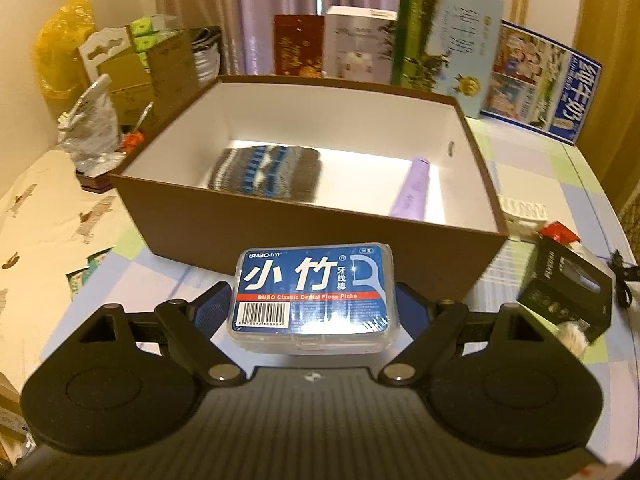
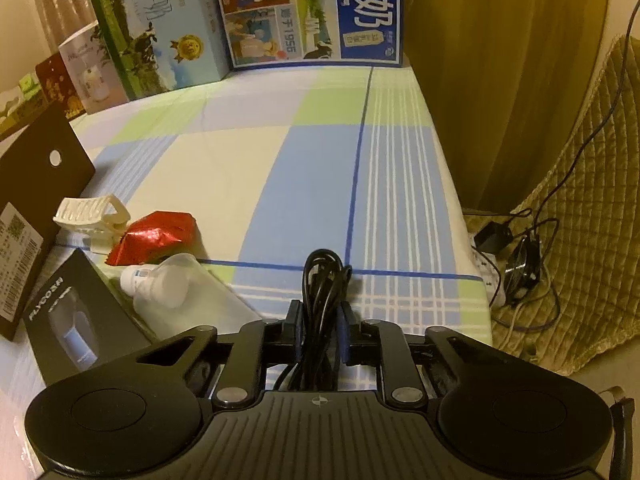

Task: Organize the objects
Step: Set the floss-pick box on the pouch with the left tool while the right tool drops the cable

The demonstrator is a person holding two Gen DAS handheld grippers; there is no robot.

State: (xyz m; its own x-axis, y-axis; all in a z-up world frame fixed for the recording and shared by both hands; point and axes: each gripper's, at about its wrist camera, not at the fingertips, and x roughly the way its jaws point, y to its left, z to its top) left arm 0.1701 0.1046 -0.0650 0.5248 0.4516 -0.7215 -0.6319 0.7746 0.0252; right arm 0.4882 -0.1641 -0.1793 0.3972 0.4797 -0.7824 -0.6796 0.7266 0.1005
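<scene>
The floss pick box (image 1: pixel 315 294), a clear plastic case with a blue label, is clamped between the fingers of the left gripper (image 1: pixel 314 306), held label up above the checked tablecloth (image 1: pixel 160 280). Directly ahead of it stands the brown storage box (image 1: pixel 304 216), open at the top with a white interior. Inside lie a folded striped cloth (image 1: pixel 266 174) toward the left and a lilac tube (image 1: pixel 412 190) leaning against the right side. The box's near wall stands between the held case and the interior.

The right gripper (image 2: pixel 320 326) is closed on a coiled black cable (image 2: pixel 322 280), whose loop rises between the fingers above the cloth.

To the right of the storage box, a cluster sits close together: a white clip (image 2: pixel 94 214), a red foil wrapper (image 2: pixel 154 236), a small white bottle (image 2: pixel 150 278) in a clear bag, and a black shaver box (image 2: pixel 78 320) nearest the right gripper. These are just beside the storage box's right wall.

Along the far edge of the table stand upright cartons: a red one (image 1: pixel 298 46), a white one (image 1: pixel 358 46), a green milk carton (image 1: pixel 444 36) and a blue milk carton (image 1: pixel 540 84). Cardboard boxes (image 1: pixel 132 76) and a crumpled bag (image 1: pixel 90 128) crowd the left side. A yellow curtain (image 2: pixel 500 80) hangs beyond the table's right edge.
</scene>
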